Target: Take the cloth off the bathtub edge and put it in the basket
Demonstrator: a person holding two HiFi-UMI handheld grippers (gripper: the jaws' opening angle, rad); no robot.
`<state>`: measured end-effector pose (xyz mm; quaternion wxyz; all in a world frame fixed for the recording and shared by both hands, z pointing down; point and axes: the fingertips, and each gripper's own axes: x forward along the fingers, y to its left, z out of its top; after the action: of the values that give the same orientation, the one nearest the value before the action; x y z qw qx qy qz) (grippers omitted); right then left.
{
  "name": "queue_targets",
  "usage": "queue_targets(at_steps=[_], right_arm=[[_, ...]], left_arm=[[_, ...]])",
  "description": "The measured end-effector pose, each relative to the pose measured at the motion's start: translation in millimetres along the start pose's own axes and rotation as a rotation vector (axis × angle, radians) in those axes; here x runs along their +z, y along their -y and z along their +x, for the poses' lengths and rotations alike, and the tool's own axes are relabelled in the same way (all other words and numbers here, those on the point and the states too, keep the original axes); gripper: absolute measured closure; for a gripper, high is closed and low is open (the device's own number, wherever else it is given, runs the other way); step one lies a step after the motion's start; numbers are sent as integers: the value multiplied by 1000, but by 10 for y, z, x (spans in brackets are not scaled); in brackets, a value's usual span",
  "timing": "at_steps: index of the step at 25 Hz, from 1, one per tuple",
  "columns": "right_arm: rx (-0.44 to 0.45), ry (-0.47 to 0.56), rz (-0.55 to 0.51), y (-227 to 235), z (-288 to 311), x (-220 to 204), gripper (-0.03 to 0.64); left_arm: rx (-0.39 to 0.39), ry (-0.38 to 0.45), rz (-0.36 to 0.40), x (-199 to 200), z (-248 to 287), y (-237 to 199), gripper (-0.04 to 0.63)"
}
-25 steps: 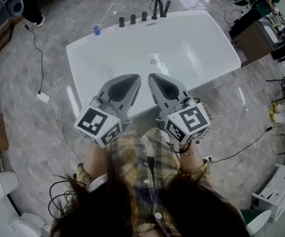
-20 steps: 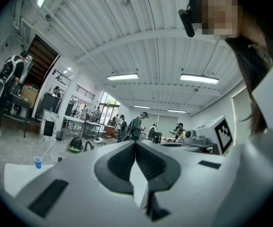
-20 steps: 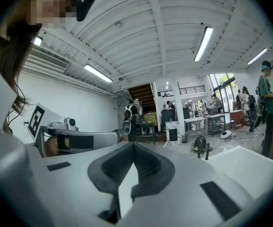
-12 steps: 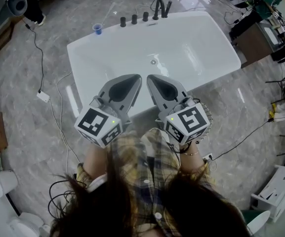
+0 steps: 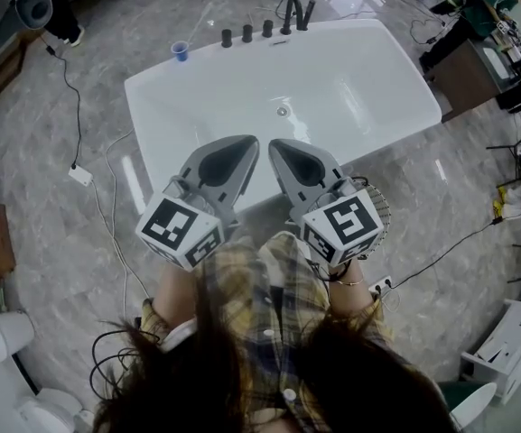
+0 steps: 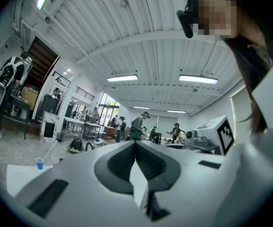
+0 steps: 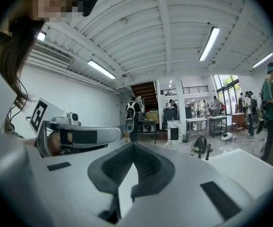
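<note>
Floor, 8 o'clock off the tub: white adapter [image 5: 79, 175] on its cable. Blue cup [image 5: 181, 51] sits on the bathtub [image 5: 152, 106] rim at the 10 o'clock corner. Knobs [image 5: 246, 34] and faucet [image 5: 294, 13] are on the far rim, 12 o'clock.

Over the near rim, about 6 o'clock: the left gripper [image 5: 247, 146], jaws closed tip to tip, nothing between them. Just beside it is the right gripper [image 5: 278, 149], jaws likewise closed and empty. The two tips are near each other, not touching, and both point across the tub.

Wire basket [image 5: 382, 207] is on the floor at 5 o'clock off the tub. It is mostly hidden under the right gripper, so only the rim shows. The cloth: can't make it out in any view, and the basket's inside is covered.
</note>
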<state>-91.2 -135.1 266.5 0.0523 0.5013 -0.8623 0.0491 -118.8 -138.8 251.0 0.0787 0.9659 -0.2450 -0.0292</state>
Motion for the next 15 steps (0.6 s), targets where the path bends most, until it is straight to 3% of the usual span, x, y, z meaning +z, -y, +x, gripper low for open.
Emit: queue_targets(at_steps=[15], right_arm=[[-2, -19, -15, -144, -74, -35, 601]], left_arm=[[-14, 8, -2, -13, -139, 71, 575]])
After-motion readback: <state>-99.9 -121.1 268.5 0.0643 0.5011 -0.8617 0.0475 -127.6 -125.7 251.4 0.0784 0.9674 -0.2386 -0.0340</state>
